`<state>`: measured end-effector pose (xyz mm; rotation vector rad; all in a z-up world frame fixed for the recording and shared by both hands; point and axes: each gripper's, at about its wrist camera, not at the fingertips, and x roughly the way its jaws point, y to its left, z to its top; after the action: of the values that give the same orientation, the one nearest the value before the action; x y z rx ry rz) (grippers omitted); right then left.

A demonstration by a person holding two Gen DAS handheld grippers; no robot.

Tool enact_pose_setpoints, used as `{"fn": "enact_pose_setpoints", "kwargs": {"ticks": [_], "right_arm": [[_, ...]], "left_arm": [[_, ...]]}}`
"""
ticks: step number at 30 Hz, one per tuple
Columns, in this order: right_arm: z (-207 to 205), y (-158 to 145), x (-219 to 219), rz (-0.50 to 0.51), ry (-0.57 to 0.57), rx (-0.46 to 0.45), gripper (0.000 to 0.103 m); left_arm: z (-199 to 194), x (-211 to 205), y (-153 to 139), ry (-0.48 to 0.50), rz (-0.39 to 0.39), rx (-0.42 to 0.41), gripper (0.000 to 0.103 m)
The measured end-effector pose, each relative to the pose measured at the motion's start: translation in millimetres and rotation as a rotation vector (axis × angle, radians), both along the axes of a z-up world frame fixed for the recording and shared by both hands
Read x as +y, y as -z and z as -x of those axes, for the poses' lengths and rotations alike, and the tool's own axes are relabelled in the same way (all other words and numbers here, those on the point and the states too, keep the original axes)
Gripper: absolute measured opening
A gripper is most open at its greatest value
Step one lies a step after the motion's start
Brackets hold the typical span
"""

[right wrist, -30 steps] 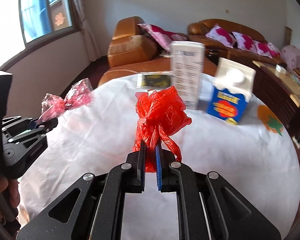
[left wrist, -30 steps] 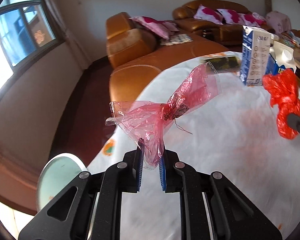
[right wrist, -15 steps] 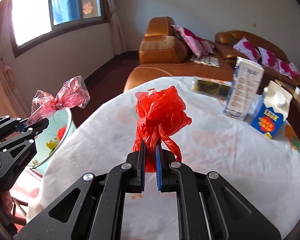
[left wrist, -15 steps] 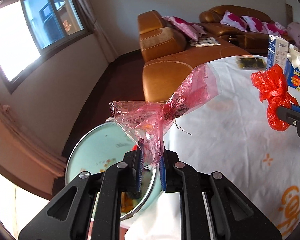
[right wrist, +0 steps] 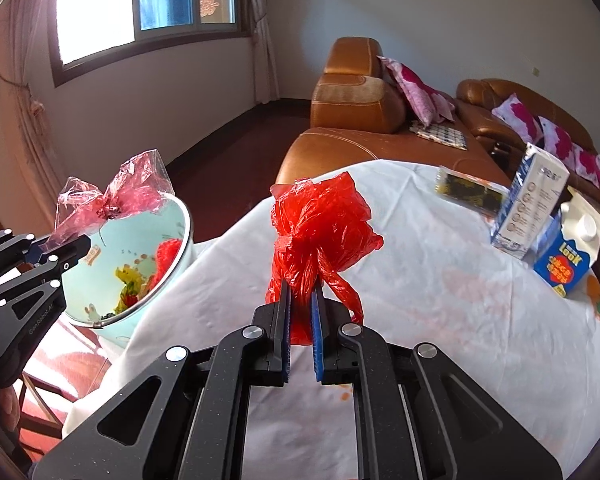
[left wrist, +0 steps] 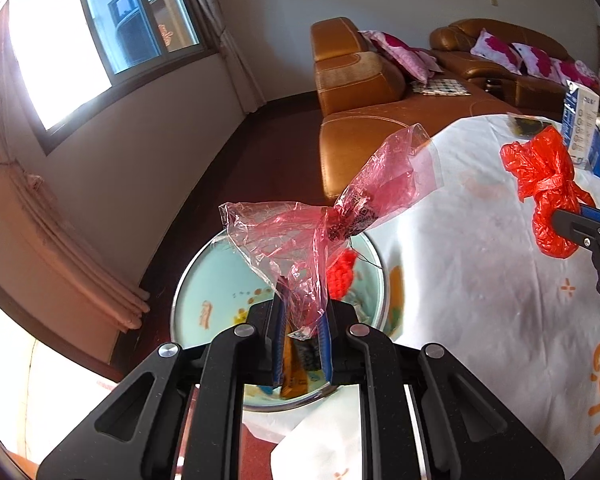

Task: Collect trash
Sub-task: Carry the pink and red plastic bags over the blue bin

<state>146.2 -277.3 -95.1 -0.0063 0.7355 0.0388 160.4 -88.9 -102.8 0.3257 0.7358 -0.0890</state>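
While both hands were held out past the near edge of the table, the left gripper was clamped on a crumpled, see-through pink wrapper, which stuck up above the pale blue basin standing beside the table. That basin already held a red lump and some colourful scraps. The right gripper was pinched tight on a knotted red plastic bag, held up over the white tablecloth. Farther back on the table stood two cartons close together, and a flat dark packet lay near them.
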Motion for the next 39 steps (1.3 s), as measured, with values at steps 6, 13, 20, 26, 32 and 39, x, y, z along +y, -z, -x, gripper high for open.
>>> {"fn": "enact_pose_setpoints", "kwargs": {"ticks": [6, 13, 20, 26, 32, 39], "right_arm": [[-1.1, 0.1, 16.2, 0.015, -0.027, -0.003, 0.009], [-1.1, -1.9, 31.3, 0.028, -0.054, -0.009, 0.009], [-0.8, -6.0, 41.8, 0.032, -0.074, -0.016, 0.009], [-0.8, -7.7, 47.3, 0.03, -0.09, -0.021, 0.009], [1.2, -6.9, 52.0, 0.03, -0.103, -0.022, 0.009], [4.3, -8.0, 57.3, 0.027, -0.119, -0.027, 0.009]], "left_arm": [[-2.1, 11.1, -1.5, -0.027, 0.001, -0.007, 0.014], [0.2, 18.0, 0.3, -0.05, -0.004, -0.013, 0.014], [4.3, 20.7, 1.1, -0.065, -0.013, -0.018, 0.014], [6.7, 23.4, 1.0, -0.077, -0.025, -0.025, 0.014], [8.3, 22.8, -0.5, -0.089, -0.032, -0.027, 0.014], [12.8, 27.5, 0.0, -0.097, -0.043, -0.028, 0.014]]}}
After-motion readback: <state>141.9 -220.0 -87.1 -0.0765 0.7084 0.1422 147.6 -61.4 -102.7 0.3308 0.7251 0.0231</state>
